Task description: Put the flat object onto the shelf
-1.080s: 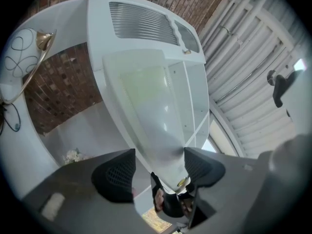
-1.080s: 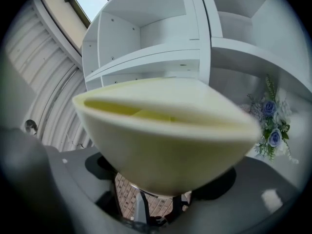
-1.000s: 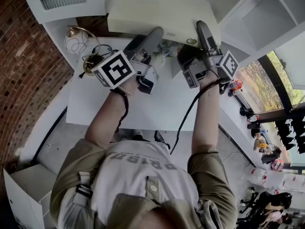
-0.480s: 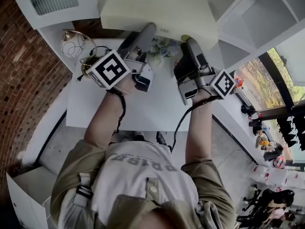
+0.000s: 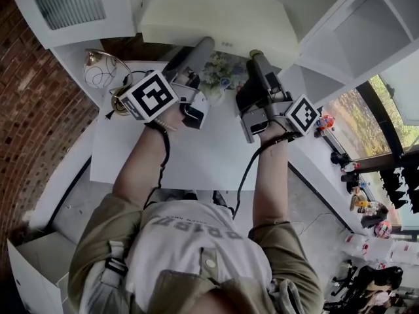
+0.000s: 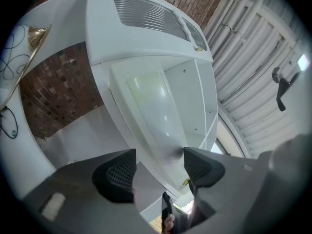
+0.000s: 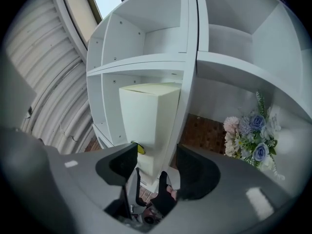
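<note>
The right gripper [image 7: 153, 165] is raised toward the shelf [image 7: 146, 62] with its jaws closing. Nothing is pinched between the pads; through the gap you see the near end of the flat box [image 7: 148, 112] and the white divider beside it. The left gripper [image 6: 159, 168] is held up alongside, jaws wide apart, and the box's tapering edge shows in the gap without either pad pressing on it.

The flat box is cream and plain, and it sits inside one compartment of the shelf. Its near end faces the two grippers and its long axis runs away from them into the compartment. From the head view its broad face spreads across the top of the scene, above both gripper tips. A small yellow dot [image 7: 140, 149] sits at its lower near corner, just by the right gripper's left jaw. A tiny dark mark on the near edge is too small to read.

A bunch of pale flowers [image 5: 219, 72] stands on the white surface [image 5: 196, 152] between the grippers. The person's shirt [image 5: 196, 241] carries grey letters, seen upside down, that look like PRISM
</note>
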{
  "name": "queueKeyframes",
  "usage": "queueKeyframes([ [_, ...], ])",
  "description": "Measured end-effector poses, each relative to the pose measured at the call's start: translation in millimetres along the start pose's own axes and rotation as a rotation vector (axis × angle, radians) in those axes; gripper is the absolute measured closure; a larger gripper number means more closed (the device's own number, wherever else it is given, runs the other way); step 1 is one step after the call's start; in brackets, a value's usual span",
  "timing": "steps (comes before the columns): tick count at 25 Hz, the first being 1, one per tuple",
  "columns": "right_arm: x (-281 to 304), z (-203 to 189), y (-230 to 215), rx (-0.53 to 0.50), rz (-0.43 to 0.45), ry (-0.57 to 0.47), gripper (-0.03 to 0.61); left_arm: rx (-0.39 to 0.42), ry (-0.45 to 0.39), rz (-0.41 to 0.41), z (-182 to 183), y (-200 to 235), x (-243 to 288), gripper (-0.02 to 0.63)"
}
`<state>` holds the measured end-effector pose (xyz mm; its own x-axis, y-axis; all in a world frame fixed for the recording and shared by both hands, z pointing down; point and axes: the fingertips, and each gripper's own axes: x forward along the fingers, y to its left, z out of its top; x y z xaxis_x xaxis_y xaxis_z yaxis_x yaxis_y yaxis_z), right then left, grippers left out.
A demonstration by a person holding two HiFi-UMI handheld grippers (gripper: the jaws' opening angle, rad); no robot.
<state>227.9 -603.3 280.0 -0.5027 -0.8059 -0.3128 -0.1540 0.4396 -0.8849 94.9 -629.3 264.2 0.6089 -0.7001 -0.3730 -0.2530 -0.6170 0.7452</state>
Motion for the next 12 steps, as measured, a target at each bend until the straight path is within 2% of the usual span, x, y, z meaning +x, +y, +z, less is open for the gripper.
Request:
queueKeyframes([
  [9,23.5,8.5,-20.5,0.057,-0.009,-0.011,0.327,-0.040,0.017,0.012,5.4,18.4,18.5,0.295],
  [12,29.7,13.1,-23.4,0.071,-0.008,-0.012,0.327,-0.051,0.014,0.029,5.9,23.4,19.2,0.338],
])
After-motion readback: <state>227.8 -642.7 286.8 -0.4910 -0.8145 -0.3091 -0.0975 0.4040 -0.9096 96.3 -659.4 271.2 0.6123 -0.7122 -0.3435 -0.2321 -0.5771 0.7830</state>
